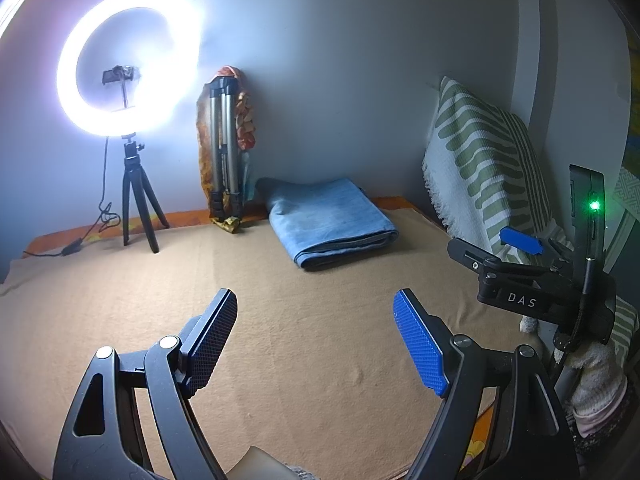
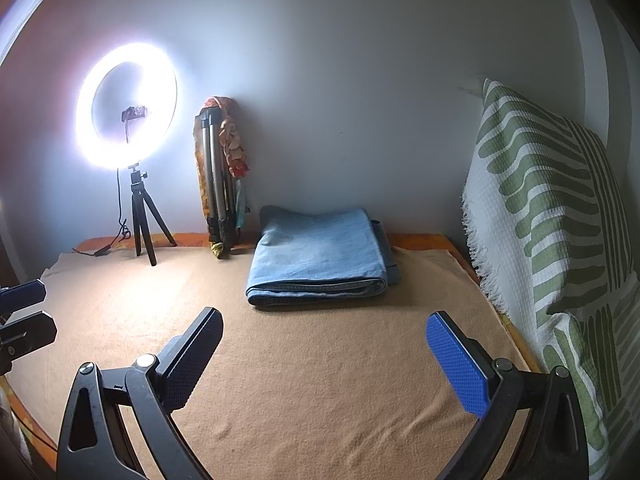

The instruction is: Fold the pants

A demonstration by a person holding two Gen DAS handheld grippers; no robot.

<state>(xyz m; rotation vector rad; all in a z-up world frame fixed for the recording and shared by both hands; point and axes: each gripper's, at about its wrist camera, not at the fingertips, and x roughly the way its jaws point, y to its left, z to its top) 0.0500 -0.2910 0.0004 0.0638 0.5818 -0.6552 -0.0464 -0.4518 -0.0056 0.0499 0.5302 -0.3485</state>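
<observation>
Resting as a neat, thick bundle, the pants (image 2: 318, 258) sit toward the far side of the tan blanket (image 2: 320, 380), close to the wall — light blue denim doubled over several times, the rounded fold edge facing the cameras. By the look of it the folding is finished, or very nearly; no loose leg or waistband trails out, though a darker strip shows at the bundle's right end in the right wrist view. The left gripper (image 1: 316, 336) hovers over bare blanket with its jaws spread wide and nothing between them, well apart from the denim. The right gripper (image 2: 324, 354) is likewise splayed and empty, pointed almost straight at the bundle but short of it. Both being drawn back and unloaded suggests the cloth was set down deliberately where it would stay out of the way. A ring light (image 1: 130, 62) on a small tripod stands at the back left, placed to wash the work surface; a folded tripod (image 1: 224, 148) draped with patterned cloth leans against the wall just left of the pants. A green-striped cushion (image 2: 552, 208) props up along the right side — out of reach of any folding.
</observation>
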